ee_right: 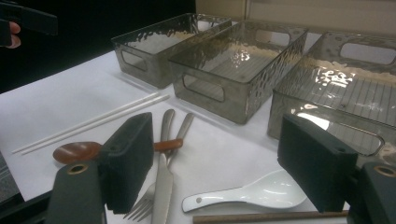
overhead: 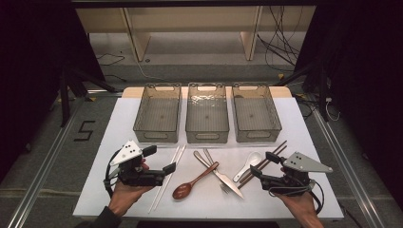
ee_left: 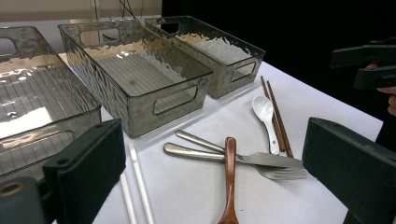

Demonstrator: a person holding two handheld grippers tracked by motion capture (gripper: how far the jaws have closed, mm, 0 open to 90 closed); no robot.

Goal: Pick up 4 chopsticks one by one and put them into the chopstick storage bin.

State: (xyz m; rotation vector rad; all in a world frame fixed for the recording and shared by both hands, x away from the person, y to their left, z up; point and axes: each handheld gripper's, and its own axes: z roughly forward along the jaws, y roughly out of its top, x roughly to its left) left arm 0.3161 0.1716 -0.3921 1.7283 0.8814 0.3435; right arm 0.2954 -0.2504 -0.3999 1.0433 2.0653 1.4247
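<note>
White chopsticks [overhead: 167,176] are lying just beside our left gripper [overhead: 160,160], its jaws apart and empty; our right gripper [overhead: 264,164], likewise gaping, is hovering over the white ceramic spoon [overhead: 248,165], seemingly for sorting into the smoky plastic bins [overhead: 207,114].

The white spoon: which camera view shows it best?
The right gripper view: the white spoon lies close and whole there. The left gripper view shows it smaller and farther off, beside the brown chopsticks; the high view shows it tiny.
</note>
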